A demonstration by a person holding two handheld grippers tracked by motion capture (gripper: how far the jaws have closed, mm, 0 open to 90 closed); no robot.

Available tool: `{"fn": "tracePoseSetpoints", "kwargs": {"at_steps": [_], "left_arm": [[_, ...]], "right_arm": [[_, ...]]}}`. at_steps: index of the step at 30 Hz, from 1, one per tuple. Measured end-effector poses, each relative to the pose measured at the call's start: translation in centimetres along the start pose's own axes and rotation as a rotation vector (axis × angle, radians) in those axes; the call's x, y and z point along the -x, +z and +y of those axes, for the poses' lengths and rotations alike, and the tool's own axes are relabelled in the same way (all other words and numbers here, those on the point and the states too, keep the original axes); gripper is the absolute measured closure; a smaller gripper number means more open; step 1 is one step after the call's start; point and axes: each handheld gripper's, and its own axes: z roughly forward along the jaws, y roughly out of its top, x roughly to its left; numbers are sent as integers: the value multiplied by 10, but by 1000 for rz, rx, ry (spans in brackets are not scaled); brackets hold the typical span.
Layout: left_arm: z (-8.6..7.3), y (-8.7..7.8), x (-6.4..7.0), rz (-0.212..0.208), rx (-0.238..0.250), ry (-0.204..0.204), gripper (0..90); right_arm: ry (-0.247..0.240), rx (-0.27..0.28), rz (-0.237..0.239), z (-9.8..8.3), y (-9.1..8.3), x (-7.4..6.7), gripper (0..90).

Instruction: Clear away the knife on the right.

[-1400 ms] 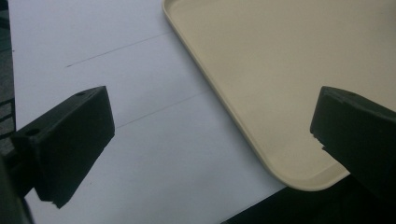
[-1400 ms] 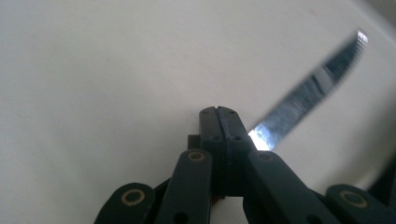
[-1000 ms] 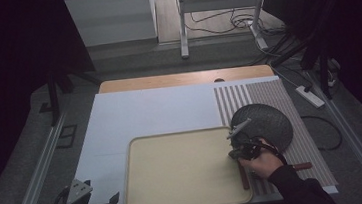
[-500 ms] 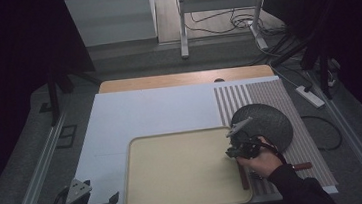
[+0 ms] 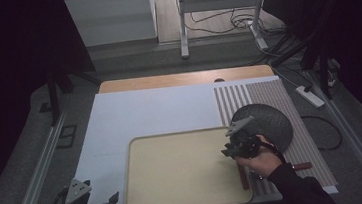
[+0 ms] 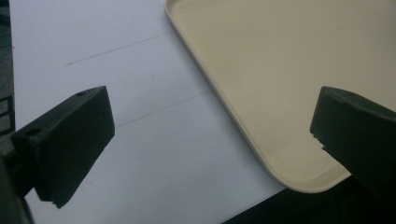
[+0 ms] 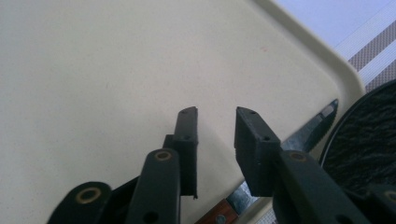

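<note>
A beige tray [image 5: 176, 183] lies on a white mat [image 5: 145, 115]. My right gripper [image 5: 225, 153] hovers over the tray's right edge, jaws a little apart with nothing between them. In the right gripper view the gripper [image 7: 215, 114] is above the tray [image 7: 93, 70]. A knife [image 7: 308, 130] with a wooden handle lies just behind it on the rim, next to a dark round plate [image 7: 369, 140]. The knife handle [image 5: 244, 176] runs along the tray's right rim. My left gripper [image 5: 112, 200] is wide open at the tray's near left corner [image 6: 289, 177].
The dark plate [image 5: 266, 121] rests on a striped mat [image 5: 268, 91] right of the tray. A second brown handle [image 5: 303, 165] lies on that mat by the person's wrist. The wooden table edge [image 5: 182, 78] is at the back, with cables on the floor beyond.
My right gripper has shifted a little left and nearer, from the plate's edge to over the tray's right rim. The left gripper has barely moved.
</note>
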Motion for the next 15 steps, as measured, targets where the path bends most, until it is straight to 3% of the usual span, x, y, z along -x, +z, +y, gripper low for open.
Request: {"fn": "tracePoseSetpoints", "kwargs": {"at_steps": [5, 15], "left_arm": [[0, 0, 0, -1, 1, -1, 0], [0, 0, -1, -4, 2, -4, 0]], "right_arm": [[-5, 15, -9, 1, -3, 0, 604], [41, 45, -34, -1, -13, 9, 410]]}}
